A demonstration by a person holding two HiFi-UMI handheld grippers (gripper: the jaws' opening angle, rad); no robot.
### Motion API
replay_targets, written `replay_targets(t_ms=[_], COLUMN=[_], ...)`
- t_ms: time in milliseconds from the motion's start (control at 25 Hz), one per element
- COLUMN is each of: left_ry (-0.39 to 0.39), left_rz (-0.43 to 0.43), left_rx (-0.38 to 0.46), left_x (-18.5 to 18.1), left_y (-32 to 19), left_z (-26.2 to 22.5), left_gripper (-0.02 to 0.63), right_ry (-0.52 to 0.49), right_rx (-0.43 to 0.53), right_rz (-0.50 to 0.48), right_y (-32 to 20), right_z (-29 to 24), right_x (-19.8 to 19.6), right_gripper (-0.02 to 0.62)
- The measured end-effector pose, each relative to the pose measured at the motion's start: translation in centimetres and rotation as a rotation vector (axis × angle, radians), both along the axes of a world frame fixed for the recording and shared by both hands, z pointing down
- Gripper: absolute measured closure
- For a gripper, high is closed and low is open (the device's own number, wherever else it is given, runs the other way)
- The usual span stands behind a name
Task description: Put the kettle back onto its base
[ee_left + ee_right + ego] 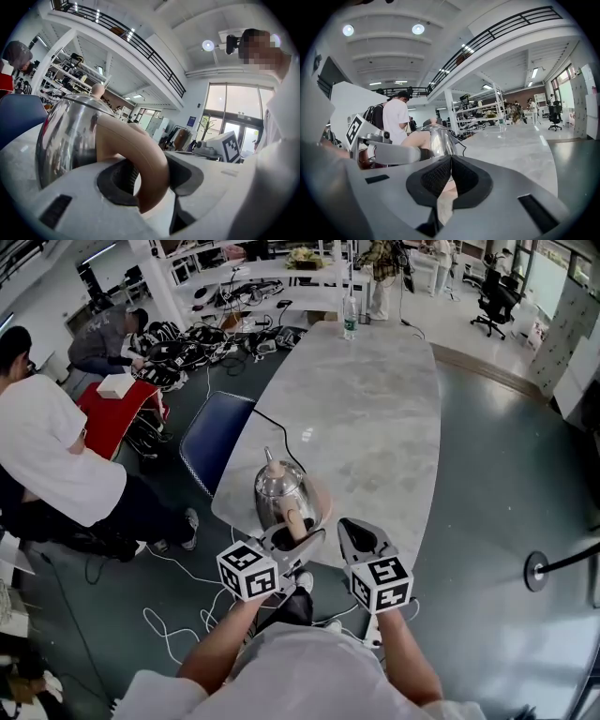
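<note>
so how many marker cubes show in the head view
2. One marker cube on the left gripper, which holds the kettle; the other on the right gripper. None seems hidden.

The kettle (pixel 281 491) is at the near end of the table (pixel 375 409), and a bottle (pixel 351 317) is on its far end. A chair (pixel 214 439) is left of the table. The left claw (pixel 298 538) is around the kettle handle, with the right claw (pixel 354 535) just beside it.

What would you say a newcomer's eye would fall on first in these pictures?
Most striking is the shiny steel kettle at the near end of the long marble table, its tan handle clamped in the left hand-held gripper. The right hand-held gripper hangs just beside it, jaws shut on nothing. At the left, people sit near a heap of black cables.
</note>
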State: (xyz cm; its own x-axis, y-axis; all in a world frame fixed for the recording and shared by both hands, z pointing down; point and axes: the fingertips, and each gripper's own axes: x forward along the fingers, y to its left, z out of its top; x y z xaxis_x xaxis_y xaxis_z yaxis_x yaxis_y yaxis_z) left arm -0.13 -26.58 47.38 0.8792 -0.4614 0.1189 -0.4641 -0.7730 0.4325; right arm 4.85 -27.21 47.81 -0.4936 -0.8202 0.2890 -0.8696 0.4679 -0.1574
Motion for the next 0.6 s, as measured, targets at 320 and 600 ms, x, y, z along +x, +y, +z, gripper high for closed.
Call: replay_targets(t_ms=[320, 600], left_ry=[-0.001, -0.005], left_rz=[0.039, 0.065], left_rx=[-0.005, -0.008], left_x=[0.5, 1.5], left_y=[-2.6, -3.8], left_z=[0.3, 0.8], left_gripper=[0.446, 0.446], right_ry=[0.013, 0.013], right_rx=[-0.020, -0.034], right_rz=[0.013, 0.027], right_y=[-2.9, -4.2], right_z=[0.4, 0.9], right_x=[-0.2, 0.5], right_gripper=[0.591, 0.591])
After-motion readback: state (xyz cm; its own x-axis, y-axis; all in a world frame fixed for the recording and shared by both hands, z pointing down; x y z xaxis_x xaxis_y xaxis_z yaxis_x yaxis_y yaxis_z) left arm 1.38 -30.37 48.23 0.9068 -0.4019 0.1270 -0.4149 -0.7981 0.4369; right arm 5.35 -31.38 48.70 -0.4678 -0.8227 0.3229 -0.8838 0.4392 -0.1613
